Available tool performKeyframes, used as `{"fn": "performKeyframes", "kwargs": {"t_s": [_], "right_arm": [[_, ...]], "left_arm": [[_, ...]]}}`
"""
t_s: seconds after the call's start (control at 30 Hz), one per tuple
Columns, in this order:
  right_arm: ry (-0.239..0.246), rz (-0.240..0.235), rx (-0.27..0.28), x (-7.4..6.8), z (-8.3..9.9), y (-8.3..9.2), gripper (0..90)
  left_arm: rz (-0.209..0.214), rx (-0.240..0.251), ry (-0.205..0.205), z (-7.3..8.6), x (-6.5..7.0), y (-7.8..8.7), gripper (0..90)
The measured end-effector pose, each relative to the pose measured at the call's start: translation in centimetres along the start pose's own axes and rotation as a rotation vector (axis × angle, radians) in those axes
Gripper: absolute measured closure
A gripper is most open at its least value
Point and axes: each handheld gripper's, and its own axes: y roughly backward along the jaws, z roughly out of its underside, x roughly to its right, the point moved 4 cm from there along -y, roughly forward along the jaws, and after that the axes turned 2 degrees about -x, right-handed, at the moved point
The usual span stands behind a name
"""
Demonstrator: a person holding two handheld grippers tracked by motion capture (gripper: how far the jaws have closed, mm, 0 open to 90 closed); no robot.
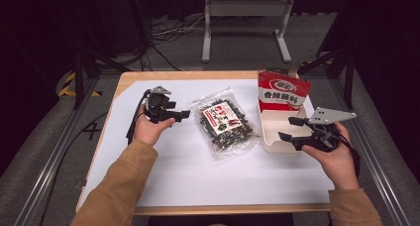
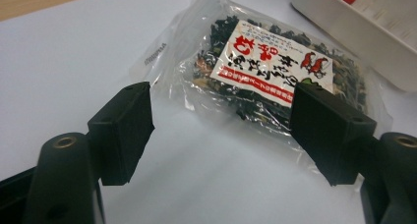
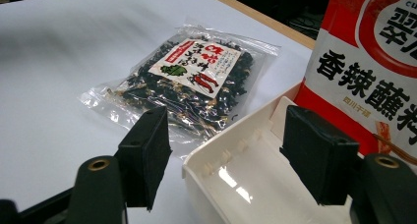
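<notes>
The person is holding the left gripper (image 1: 182, 115) just off the clear plastic bag of dark dried spice with a red-and-white label (image 1: 226, 123), which is lying flat on the white table cover (image 1: 198, 176). In the left gripper view the bag (image 2: 275, 76) is sitting ahead of the jaws and a little toward the right one; the jaws are standing wide apart with nothing between them.

The right gripper (image 1: 292, 129) is hovering over the near corner of the white plastic tray (image 1: 270, 137), its jaws also apart and gripping nothing. In the right gripper view the tray's rim (image 3: 216, 153) is lying between and just beyond the jaws, with the tall red-and-white seasoning packet (image 3: 373, 67) leaning in the tray past the right jaw.

This looks like the approach to picking up the bag. To do it well, I would be bringing the left jaws low to the near edge, straddling the loose film where it is bunching, then closing on a firm fold rather than the slippery flat face, so the contents are not sagging out of the grip.
</notes>
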Motion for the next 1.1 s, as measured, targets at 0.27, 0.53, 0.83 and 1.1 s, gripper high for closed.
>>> {"fn": "performKeyframes", "kwargs": {"t_s": [0.27,0.53,0.83,1.1], "right_arm": [[-0.012,-0.001,0.004,-0.5,0.6,0.3,34.2],[-0.016,0.011,-0.002,-0.8,1.2,0.8,34.2],[-0.028,0.019,-0.007,-1.0,1.7,1.1,34.1],[-0.03,0.019,-0.003,-1.0,1.8,1.2,34.1]], "left_arm": [[0.006,-0.004,0.023,-0.7,-1.0,-2.5,25.4],[-0.032,0.004,0.051,-1.6,-1.8,-3.4,22.2],[-0.034,-0.003,0.115,-1.5,-3.3,-4.9,24.5],[0.006,0.006,0.206,-1.6,-3.9,-6.2,26.5]]}}
